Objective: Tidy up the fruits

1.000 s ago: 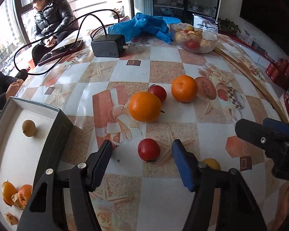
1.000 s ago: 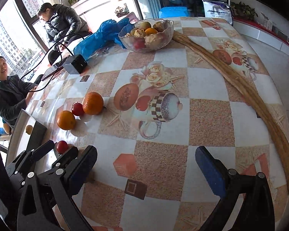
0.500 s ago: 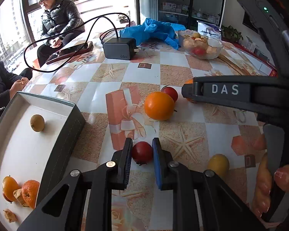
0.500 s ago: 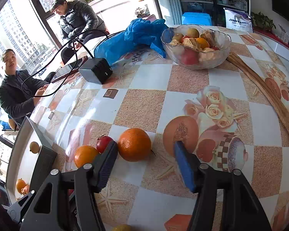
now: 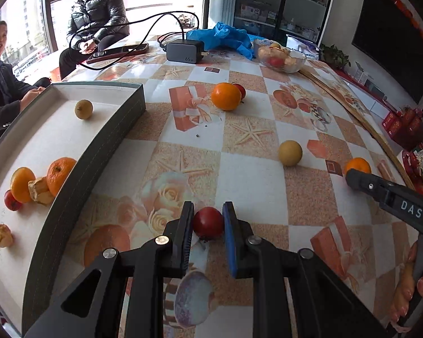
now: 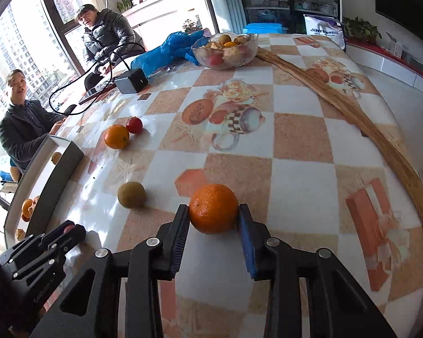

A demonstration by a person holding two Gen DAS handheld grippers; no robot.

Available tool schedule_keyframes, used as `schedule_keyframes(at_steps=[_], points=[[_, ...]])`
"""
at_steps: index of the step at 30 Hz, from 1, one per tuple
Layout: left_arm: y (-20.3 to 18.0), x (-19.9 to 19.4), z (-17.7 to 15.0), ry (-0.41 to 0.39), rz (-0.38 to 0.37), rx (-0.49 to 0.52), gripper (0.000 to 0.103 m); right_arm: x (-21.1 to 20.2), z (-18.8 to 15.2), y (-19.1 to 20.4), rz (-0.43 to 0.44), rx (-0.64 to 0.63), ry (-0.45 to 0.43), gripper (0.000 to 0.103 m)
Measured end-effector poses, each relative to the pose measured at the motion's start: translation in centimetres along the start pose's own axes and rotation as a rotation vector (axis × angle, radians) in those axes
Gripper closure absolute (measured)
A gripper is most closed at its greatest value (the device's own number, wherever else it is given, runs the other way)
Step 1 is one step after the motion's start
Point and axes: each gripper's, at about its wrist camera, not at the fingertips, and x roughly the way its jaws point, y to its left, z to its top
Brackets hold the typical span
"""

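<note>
My left gripper (image 5: 207,219) is shut on a small red fruit (image 5: 208,222), held near the table's front. The grey-walled white tray (image 5: 104,138) lies to its left with two oranges (image 5: 59,175), a yellow-green fruit (image 5: 83,109), a red fruit and peel scraps inside. My right gripper (image 6: 213,219) is shut on an orange (image 6: 213,208); in the left wrist view that orange (image 5: 357,166) shows at the right behind the gripper's black finger. Loose on the table are an orange (image 5: 226,96) with a red fruit (image 5: 240,91) behind it, and a yellow-green round fruit (image 5: 290,153).
A glass bowl (image 6: 225,50) of fruit stands at the far side beside a blue plastic bag (image 6: 166,49). A black charger (image 5: 185,52) with cable and a phone lie far left. A long wooden strip (image 6: 352,118) runs along the right edge. Two people sit beyond the table.
Both grippers closed from wide open: the left on the red fruit, the right on an orange. Each then carried its fruit toward the near side, the left closer to the tray.
</note>
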Motion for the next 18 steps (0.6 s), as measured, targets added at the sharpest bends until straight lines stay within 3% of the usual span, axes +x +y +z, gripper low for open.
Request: schedule_keyframes(at_steps=[7, 18], points=[[-1.1, -1.2, -2.5, -0.074, 0.041, 0.041, 0.08, -2.6, -4.1, -0.6, 0.013, 0.081, -0.093, 0.067], [-1.3, -1.1, -2.5, -0.09, 0.029, 0.052, 0.08, -2.8, -4.8, -1.4, 0.064, 0.11, -0.117, 0.067]])
